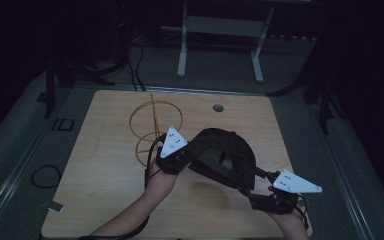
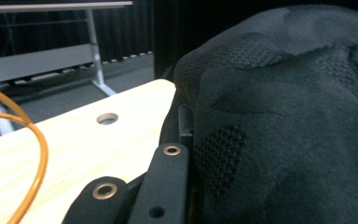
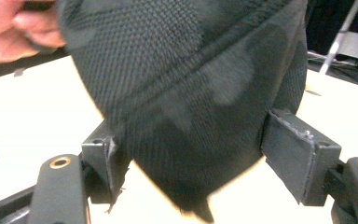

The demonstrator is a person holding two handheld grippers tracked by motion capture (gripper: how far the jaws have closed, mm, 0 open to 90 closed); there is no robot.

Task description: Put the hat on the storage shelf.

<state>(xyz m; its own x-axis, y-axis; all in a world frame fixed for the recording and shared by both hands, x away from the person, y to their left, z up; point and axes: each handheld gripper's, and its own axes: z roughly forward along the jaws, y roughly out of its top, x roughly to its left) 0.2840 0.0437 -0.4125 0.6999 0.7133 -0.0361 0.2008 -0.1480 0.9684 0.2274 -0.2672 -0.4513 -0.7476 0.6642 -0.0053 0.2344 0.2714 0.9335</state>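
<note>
A black fabric cap [image 1: 225, 157] hangs above the middle of the wooden table [image 1: 105, 175]. My left gripper [image 1: 187, 160] is shut on the cap's left edge; in the left gripper view one black jaw [image 2: 168, 182] lies against the dark cloth [image 2: 284, 116], and the other jaw is hidden behind it. My right gripper [image 1: 257, 187] sits at the cap's lower right side. In the right gripper view its pads [image 3: 300, 158] stand wide apart with the cap's mesh [image 3: 186, 93] hanging between them, so it is open. A hand [image 3: 9, 28] shows at the upper left of that view.
An orange wire frame of hoops [image 1: 152, 127] stands on the table behind the left gripper. A round cable hole [image 1: 218, 107] is near the far edge. A white frame [image 1: 220, 30] stands on the floor beyond, and a cable loop [image 1: 45, 176] lies at the left.
</note>
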